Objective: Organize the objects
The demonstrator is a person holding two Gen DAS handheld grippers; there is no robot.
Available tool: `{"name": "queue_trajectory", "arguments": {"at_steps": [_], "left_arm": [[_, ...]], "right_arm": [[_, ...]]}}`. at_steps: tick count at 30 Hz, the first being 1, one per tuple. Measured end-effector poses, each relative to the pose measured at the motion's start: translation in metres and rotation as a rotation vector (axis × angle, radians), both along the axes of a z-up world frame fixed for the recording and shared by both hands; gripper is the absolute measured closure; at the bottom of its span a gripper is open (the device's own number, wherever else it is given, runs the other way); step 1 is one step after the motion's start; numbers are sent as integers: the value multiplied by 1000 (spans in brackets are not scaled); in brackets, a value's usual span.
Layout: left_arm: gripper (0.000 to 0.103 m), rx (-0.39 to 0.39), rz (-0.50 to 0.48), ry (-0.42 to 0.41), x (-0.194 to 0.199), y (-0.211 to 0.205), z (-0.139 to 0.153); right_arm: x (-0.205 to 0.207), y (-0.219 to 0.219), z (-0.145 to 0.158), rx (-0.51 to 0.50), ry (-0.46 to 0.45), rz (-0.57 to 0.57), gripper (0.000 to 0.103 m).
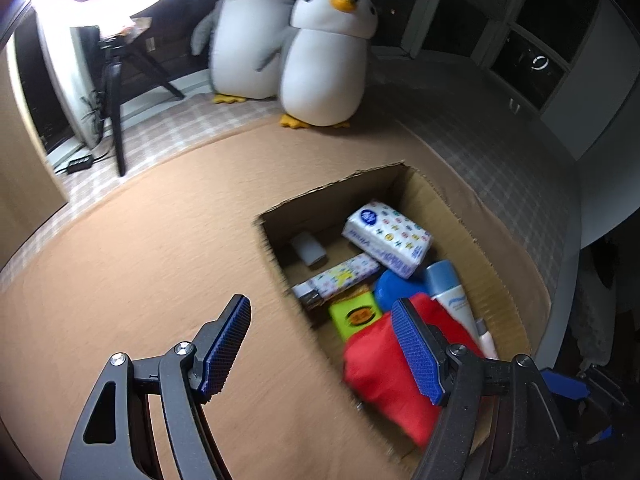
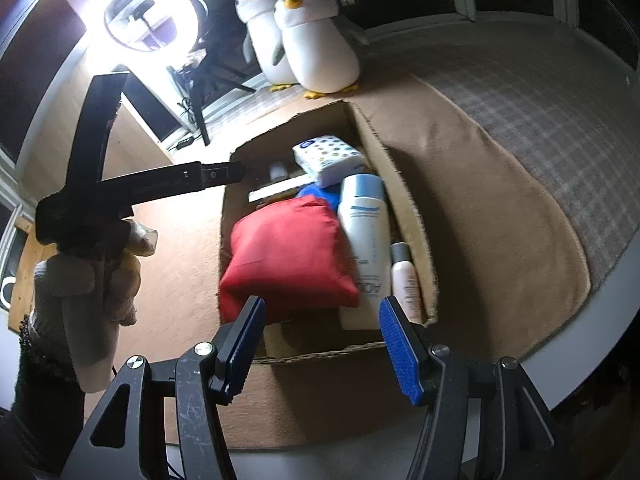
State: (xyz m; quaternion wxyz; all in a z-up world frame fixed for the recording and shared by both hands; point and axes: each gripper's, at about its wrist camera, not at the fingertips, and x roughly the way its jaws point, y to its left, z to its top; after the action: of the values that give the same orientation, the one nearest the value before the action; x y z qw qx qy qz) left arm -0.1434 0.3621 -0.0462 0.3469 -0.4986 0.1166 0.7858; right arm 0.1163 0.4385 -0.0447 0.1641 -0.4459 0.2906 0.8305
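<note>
An open cardboard box (image 1: 460,208) (image 2: 404,200) sits on a brown mat, full of items. A red pouch (image 1: 384,364) (image 2: 288,252) lies on top at the near end. Behind it are a patterned tissue pack (image 1: 388,236) (image 2: 328,156), a white bottle with a blue cap (image 1: 452,296) (image 2: 364,224), a small pink bottle (image 2: 406,280), a yellow-green pack (image 1: 356,314) and a long patterned carton (image 1: 340,280). My left gripper (image 1: 320,304) is open over the box's left edge and holds nothing. My right gripper (image 2: 322,306) is open over the near rim, also holding nothing.
Two plush penguins (image 1: 328,64) (image 2: 316,48) stand beyond the box. A lit ring light on a tripod (image 2: 140,20) (image 1: 116,92) is at the back left. A gloved hand (image 2: 92,272) holds the left tool. A checked blanket (image 2: 540,112) surrounds the brown mat (image 1: 140,264).
</note>
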Motion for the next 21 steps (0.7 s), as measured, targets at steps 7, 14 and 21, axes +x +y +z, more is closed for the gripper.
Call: {"name": "queue_trajectory", "arguments": {"at_steps": [7,14,21], "left_arm": [[27,6,64,32,10,-63,17],[27,-1,146,74,24,-145,34],[26,9,236,95,42,-226,49]], "right_arm": [[-22,-26,7,15,4,51,47],[-52,-68,17,40,18,128,43],[-86,-120,25,66,28,221,41]]}}
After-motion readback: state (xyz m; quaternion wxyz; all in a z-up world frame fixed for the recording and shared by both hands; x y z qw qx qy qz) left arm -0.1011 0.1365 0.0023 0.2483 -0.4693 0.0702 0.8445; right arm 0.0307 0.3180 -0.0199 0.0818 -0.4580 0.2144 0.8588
